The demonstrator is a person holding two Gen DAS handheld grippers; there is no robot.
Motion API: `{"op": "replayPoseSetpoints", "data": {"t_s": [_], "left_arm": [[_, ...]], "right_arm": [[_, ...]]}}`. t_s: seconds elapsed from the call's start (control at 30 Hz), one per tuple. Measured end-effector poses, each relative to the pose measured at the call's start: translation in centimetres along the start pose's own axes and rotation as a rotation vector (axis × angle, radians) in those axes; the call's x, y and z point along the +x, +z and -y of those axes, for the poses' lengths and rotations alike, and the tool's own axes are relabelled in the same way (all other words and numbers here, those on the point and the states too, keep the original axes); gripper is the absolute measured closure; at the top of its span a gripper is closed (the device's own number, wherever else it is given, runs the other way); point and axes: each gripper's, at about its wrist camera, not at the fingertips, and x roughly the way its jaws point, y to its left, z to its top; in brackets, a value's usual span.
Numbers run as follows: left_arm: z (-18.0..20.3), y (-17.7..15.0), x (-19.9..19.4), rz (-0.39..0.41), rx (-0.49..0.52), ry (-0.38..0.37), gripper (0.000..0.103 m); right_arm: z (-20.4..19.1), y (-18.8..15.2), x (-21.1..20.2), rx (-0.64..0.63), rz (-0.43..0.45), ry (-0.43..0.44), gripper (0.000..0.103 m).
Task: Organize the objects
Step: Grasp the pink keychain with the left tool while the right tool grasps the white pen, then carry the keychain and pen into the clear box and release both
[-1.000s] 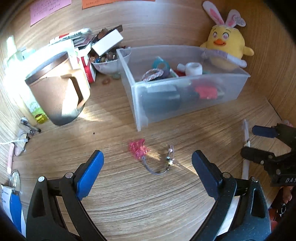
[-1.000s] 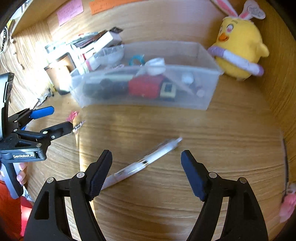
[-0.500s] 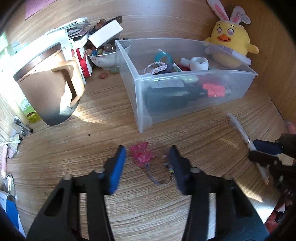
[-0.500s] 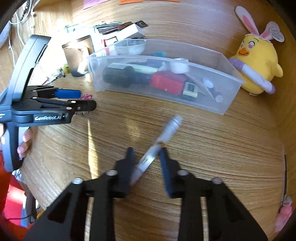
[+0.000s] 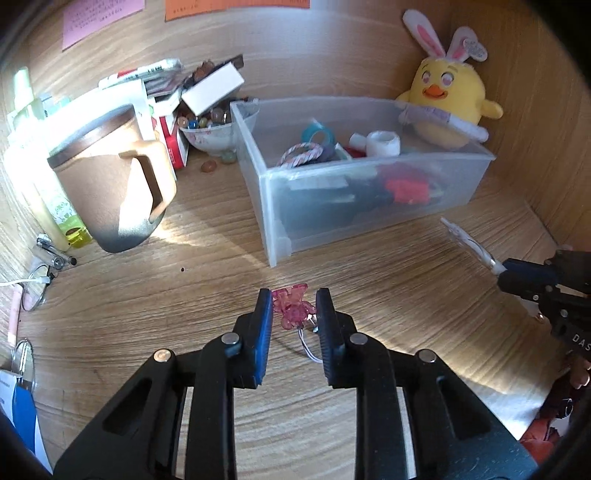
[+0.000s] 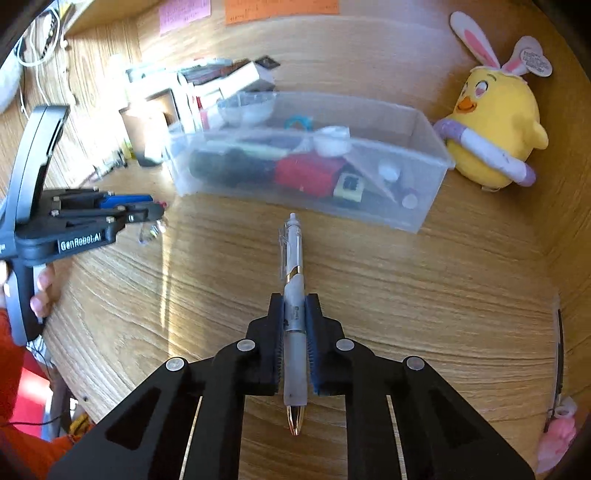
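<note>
- Left wrist view: the left gripper [image 5: 293, 314] has its jaws drawn close on either side of a pink charm [image 5: 291, 306] lying on the wooden desk [image 5: 207, 291], near the front corner of the clear bin [image 5: 273, 206]; whether the pads touch it cannot be told.
- Right wrist view: the right gripper [image 6: 294, 314] is clamped on a pen [image 6: 293, 266], which points toward the clear bin [image 6: 424, 206].

We see a home desk nook: sticky notes [image 5: 99, 16] at 11 o'clock, mug [image 5: 110, 184], plush chick [image 5: 448, 99] at 1 o'clock.
</note>
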Motion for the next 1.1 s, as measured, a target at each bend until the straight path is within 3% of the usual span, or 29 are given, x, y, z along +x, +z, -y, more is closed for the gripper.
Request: {"op": "replayPoseSetpoints", "data": {"t_s": [0.47,1.1], "left_arm": [[2.3,2.9,-5.3,0.195,0.013,-0.041,0.08],[2.4,11.1,-7.4,0.327,-0.016,-0.082,0.08]], "right_arm": [[-1.3,2.7,-4.6,-0.017,0.149,0.053,0.093],[0.5,10.1,-4.7,-0.003,0.279,0.053,0.093]]}}
